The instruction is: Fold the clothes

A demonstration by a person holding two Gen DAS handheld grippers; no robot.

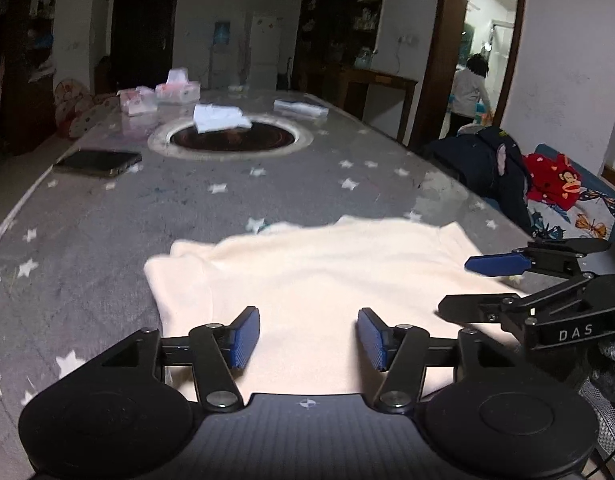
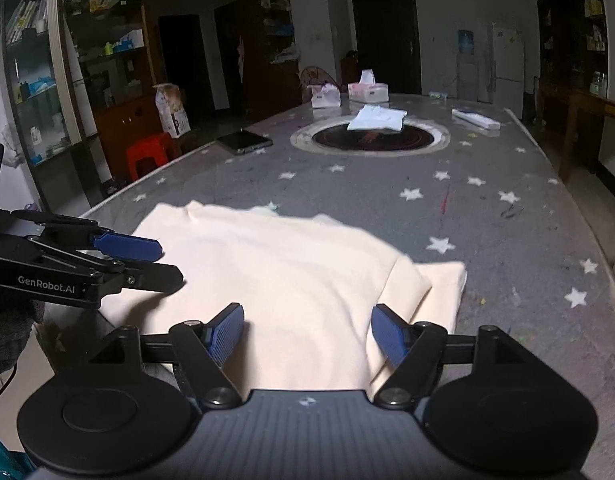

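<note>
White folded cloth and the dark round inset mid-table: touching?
Touching. Right wrist view: the white folded cloth lies across the dark round inset's far rim, overlapping it without a gap.

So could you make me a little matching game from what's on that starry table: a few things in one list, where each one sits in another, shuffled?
Things:
1. cream garment
2. white folded cloth
3. dark tablet
4. tissue boxes

Places:
A. far end of the table
B. near edge, in front of both grippers
C. left edge, midway along
D. on the round dark inset

Pairs: 1-B, 2-D, 3-C, 4-A
</note>
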